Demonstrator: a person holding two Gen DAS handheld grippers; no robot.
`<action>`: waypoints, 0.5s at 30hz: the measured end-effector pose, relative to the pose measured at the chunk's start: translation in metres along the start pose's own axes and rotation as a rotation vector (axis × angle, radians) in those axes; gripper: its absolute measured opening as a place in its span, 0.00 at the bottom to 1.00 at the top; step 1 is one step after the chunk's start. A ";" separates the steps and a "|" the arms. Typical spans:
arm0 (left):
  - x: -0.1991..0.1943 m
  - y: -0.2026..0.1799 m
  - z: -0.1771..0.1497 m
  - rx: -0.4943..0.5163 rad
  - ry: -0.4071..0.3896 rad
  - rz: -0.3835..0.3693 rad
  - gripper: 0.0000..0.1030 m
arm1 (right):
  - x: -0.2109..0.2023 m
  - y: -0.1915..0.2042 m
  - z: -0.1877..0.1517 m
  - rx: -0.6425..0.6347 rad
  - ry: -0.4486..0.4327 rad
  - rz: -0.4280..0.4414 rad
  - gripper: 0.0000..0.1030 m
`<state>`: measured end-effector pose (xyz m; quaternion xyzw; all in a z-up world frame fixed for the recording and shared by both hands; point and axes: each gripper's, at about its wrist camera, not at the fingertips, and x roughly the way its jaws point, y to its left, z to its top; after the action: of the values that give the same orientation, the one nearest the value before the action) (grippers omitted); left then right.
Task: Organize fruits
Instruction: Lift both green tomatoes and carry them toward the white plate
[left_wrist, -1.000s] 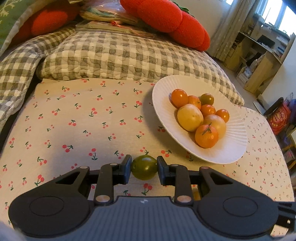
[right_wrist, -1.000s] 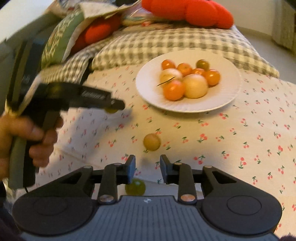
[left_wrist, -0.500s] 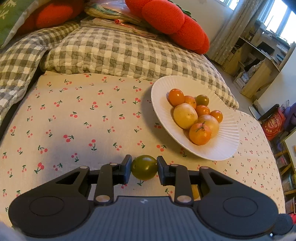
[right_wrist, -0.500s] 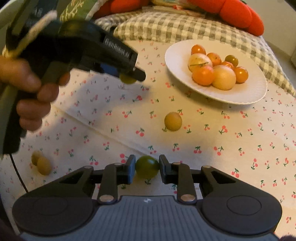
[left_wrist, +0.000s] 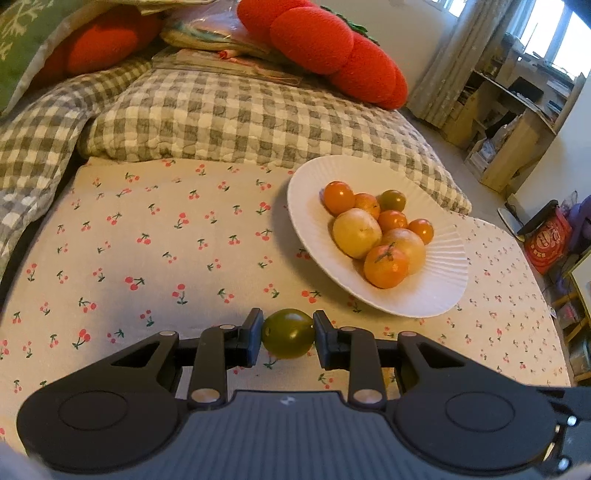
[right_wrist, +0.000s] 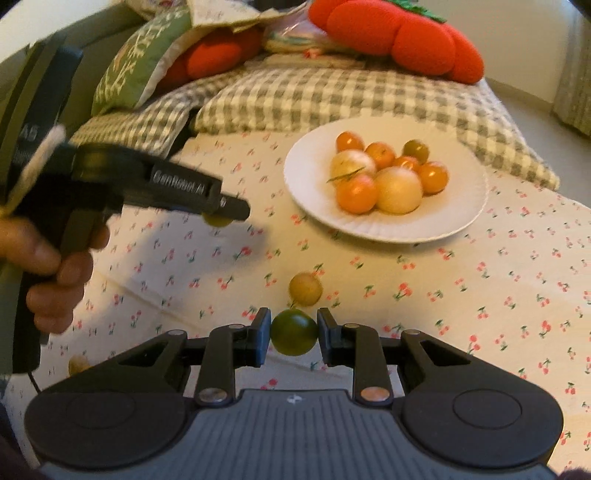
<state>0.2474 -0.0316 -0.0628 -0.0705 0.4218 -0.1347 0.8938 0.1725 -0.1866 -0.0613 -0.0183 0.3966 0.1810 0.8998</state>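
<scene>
My left gripper (left_wrist: 288, 334) is shut on a green tomato (left_wrist: 288, 332) and holds it above the cherry-print cloth, short of the white plate (left_wrist: 439, 295). The plate holds several orange and yellow fruits (left_wrist: 373, 232). My right gripper (right_wrist: 293, 332) is shut on another green tomato (right_wrist: 293, 331), lifted off the cloth. In the right wrist view the left gripper (right_wrist: 221, 208) shows at left with its tomato (right_wrist: 218, 220), left of the plate (right_wrist: 306, 199). A yellow-brown fruit (right_wrist: 305, 288) lies on the cloth just past the right gripper.
Another small yellowish fruit (right_wrist: 77, 364) lies at the cloth's near left. A checked quilt (left_wrist: 229, 118) and red tomato-shaped cushions (left_wrist: 332, 48) lie behind the table. Shelves (left_wrist: 517, 122) stand at the far right.
My right gripper closed on the green tomato and lifted it off the cloth, turning toward the plate. My left gripper carried its tomato a little forward and toward the plate.
</scene>
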 end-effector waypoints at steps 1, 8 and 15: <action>-0.001 -0.002 0.000 0.002 -0.001 -0.004 0.22 | -0.003 -0.003 0.002 0.008 -0.014 -0.002 0.23; -0.006 -0.013 0.002 0.027 -0.014 -0.015 0.22 | -0.020 -0.026 0.011 0.079 -0.097 -0.015 0.23; -0.005 -0.025 0.006 0.039 -0.015 -0.036 0.22 | -0.024 -0.048 0.019 0.161 -0.156 -0.049 0.23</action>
<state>0.2443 -0.0535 -0.0493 -0.0617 0.4109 -0.1585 0.8957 0.1870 -0.2358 -0.0363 0.0583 0.3379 0.1273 0.9307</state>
